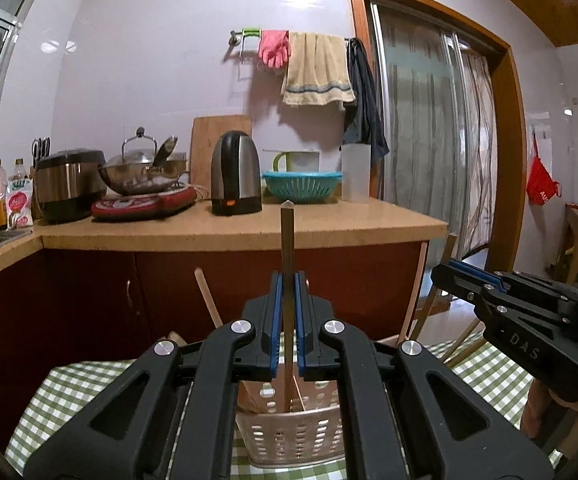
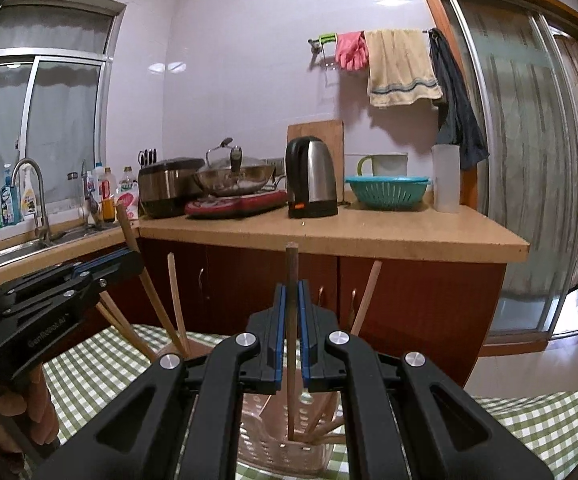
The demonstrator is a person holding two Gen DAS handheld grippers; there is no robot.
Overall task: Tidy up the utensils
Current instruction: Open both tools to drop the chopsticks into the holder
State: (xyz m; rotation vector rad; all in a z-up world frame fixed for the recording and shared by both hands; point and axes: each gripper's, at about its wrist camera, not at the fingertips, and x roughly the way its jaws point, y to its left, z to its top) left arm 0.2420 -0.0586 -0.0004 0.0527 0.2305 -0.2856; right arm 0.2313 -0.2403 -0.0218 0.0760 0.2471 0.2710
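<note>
- Left gripper (image 1: 287,280): jaws pinch 1 chopstick (image 1: 287,248) between the blue pads. Its long axis stands upright, top end pointing up past the jaws, lower end reaching down into the perforated holder (image 1: 293,436).
- Right gripper (image 2: 292,288): jaws pinch a second chopstick (image 2: 291,268), darker at the top. It also stands near vertical, its lower end inside the holder (image 2: 273,452).
- Other chopsticks (image 2: 177,300) lean outward from the holder at various slants; 1 tilts right (image 2: 367,296).
- Holder position: directly below both grippers, standing on the surface (image 1: 61,392), which carries a green-and-white checked cloth.
- The 2 grippers sit near each other; each shows at the edge of the other's view.
- Room: a kitchen counter (image 1: 249,228) with red-brown cabinet doors runs behind, bearing an electric kettle (image 1: 236,174), a wok (image 1: 141,174), a rice cooker (image 1: 69,184) and a teal colander (image 1: 303,186).
- Wall: a rail holds a pink glove (image 1: 274,48) and a beige towel (image 1: 317,70). A glazed sliding door (image 1: 429,120) stands at right.
</note>
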